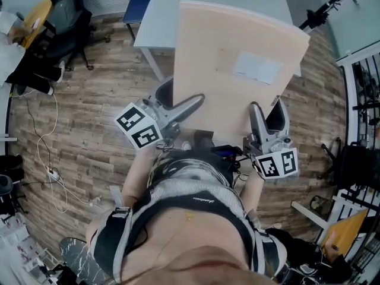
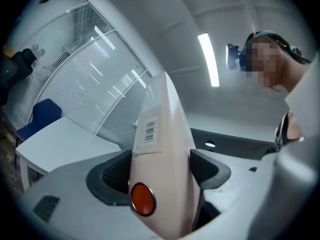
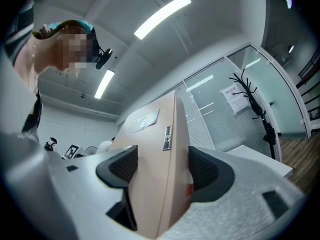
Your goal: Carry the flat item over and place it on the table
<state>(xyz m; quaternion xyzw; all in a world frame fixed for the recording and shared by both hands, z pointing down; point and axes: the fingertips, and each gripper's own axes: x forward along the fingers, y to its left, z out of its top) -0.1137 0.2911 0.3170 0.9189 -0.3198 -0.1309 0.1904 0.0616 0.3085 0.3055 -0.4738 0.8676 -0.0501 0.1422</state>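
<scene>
Left gripper [image 1: 193, 103] and right gripper [image 1: 268, 114] clamp the box [image 1: 237, 70]; only gripper views show its edge labels [image 2: 150, 130]; table [image 1: 160, 16] beyond.

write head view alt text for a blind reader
Seen from above, a person holds a large flat beige box by its near edge, left gripper and right gripper each shut on it. Its far end overlaps a pale table in the picture; wood-plank floor lies below.

Flat item [image 1: 237, 94] just bef. table [image 1: 169, 13], abv floor [image 1: 89, 105].
</scene>
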